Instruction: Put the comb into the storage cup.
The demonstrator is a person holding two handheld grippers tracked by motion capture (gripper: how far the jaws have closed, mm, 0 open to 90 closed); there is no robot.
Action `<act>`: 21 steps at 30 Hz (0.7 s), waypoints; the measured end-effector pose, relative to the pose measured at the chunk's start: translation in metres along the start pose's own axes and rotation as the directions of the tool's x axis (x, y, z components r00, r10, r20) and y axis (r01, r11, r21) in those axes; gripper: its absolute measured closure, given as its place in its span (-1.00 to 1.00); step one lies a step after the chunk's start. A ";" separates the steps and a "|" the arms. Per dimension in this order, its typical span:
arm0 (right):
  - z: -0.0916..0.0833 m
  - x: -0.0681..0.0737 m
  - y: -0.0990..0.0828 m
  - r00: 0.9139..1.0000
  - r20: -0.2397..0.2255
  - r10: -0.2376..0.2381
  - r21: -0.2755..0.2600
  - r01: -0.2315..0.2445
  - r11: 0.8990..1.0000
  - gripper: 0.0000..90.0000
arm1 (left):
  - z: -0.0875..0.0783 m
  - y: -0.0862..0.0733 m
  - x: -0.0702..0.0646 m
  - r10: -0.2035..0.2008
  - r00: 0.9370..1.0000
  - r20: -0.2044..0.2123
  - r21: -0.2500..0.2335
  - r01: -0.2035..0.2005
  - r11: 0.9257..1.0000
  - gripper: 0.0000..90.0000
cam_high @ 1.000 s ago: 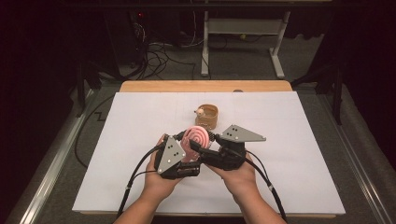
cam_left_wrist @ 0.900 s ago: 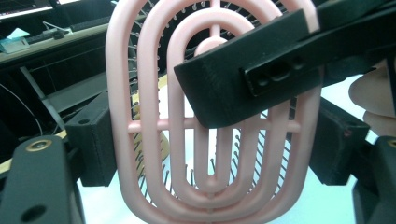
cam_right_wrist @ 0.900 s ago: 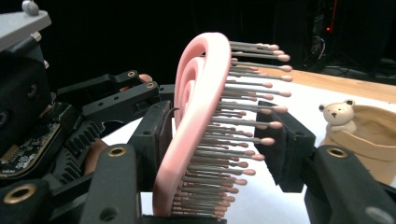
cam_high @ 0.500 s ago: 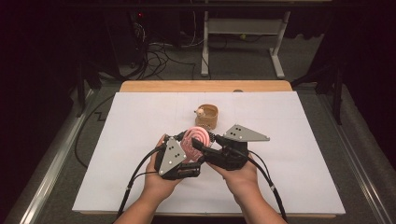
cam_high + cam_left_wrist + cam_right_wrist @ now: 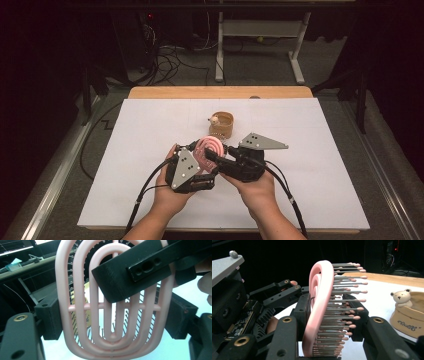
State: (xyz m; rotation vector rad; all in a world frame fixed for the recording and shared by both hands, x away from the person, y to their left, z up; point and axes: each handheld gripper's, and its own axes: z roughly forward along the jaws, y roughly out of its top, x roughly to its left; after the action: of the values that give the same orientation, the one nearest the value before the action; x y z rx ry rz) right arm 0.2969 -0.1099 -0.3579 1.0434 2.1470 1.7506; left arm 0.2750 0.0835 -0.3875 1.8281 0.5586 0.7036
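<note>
Brush (image 5: pixel 210 148) upright, bristles toward cup (image 5: pixel 222 125).

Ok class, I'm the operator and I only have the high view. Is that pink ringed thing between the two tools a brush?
Observer: Yes. The right gripper view shows the pink brush edge-on, with rows of ball-tipped bristles standing off one face.
Operator: How does the right tool grip it?
Observer: The right tool has just been closing its jaws. The brush is between them, one jaw on its back and the other at the bristle tips.
Operator: And the left tool?
Observer: In the left gripper view, the left tool clamps the brush's two side edges, one jaw on each.
</note>
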 end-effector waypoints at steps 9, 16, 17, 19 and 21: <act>-0.001 0.005 0.005 1.000 0.010 -0.004 -0.004 0.004 1.000 0.41 | -0.002 0.001 -0.002 0.009 0.999 -0.031 -0.025 -0.010 1.000 -0.57; -0.001 0.006 0.006 1.000 0.009 0.001 -0.009 0.000 1.000 0.42 | -0.003 0.001 -0.001 -0.007 1.000 -0.028 -0.037 0.006 0.999 -0.57; -0.001 0.006 0.006 1.000 0.009 -0.002 -0.009 0.002 1.000 0.42 | -0.003 0.001 -0.001 -0.010 1.000 -0.025 -0.039 0.009 0.999 -0.57; -0.001 0.006 0.007 1.000 0.008 -0.006 -0.008 0.006 1.000 0.42 | -0.003 0.000 0.000 -0.018 1.000 -0.018 -0.038 0.017 0.999 -0.58; -0.001 0.006 0.007 1.000 0.008 -0.008 -0.008 0.009 1.000 0.42 | -0.002 0.000 0.001 -0.024 1.000 -0.010 -0.042 0.023 0.999 -0.58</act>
State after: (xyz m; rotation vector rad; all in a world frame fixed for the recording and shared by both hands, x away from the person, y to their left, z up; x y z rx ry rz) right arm 0.2951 -0.1065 -0.3498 1.0362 2.1346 1.7466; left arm 0.2739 0.0854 -0.3865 1.7771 0.5675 0.7050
